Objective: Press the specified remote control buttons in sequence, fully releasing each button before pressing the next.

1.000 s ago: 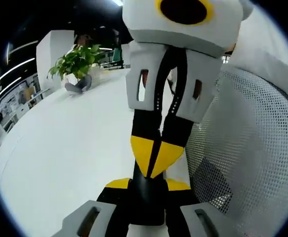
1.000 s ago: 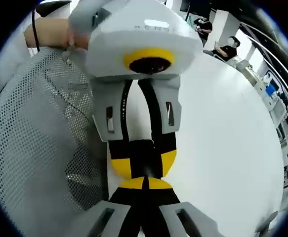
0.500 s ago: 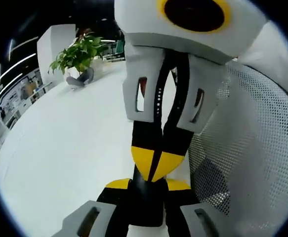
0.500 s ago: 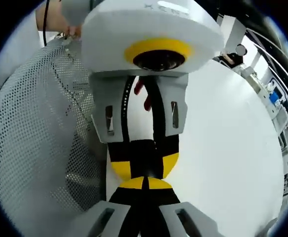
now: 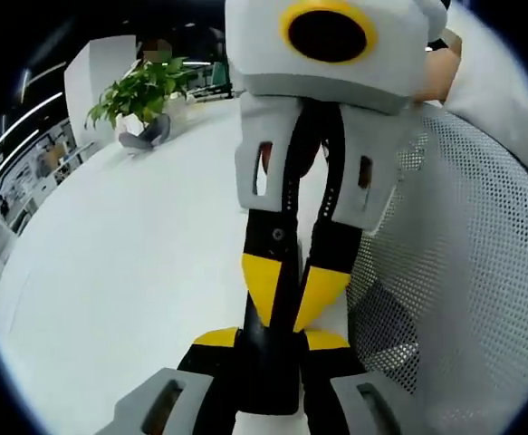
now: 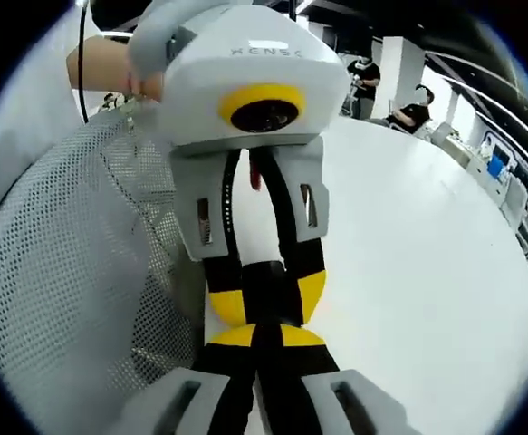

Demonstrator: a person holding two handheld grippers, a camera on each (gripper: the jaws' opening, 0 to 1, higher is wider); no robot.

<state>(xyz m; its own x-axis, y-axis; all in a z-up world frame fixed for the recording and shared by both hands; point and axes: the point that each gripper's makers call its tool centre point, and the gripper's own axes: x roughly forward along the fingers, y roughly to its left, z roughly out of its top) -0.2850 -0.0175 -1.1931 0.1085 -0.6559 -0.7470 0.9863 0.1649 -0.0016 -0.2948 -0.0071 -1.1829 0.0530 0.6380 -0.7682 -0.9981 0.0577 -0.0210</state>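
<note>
In the left gripper view, a wide white worktop (image 5: pixel 128 272) spreads from about 7 o'clock up to 11 o'clock, smooth and bare where it shows. At 11 o'clock a leafy green potted plant (image 5: pixel 132 95) stands at its far edge beside a white pillar (image 5: pixel 96 77), with dim office shelving along the 9 o'clock side. At 6 o'clock the left gripper (image 5: pixel 271 337) has its yellow-tipped jaws closed on a dark, narrow object, too hidden to name. Facing it from 12 o'clock is the right gripper (image 5: pixel 289 301), jaws slightly parted, tips just beside the left's. A grey mesh chair back (image 5: pixel 463 272) fills 3 o'clock. In the right gripper view, the mesh chair back (image 6: pixel 73 290) sits at 9 o'clock, a hand (image 6: pixel 110 68) at 11 o'clock, and seated people (image 6: pixel 417 104) at 1 o'clock. No remote control can be made out.
</note>
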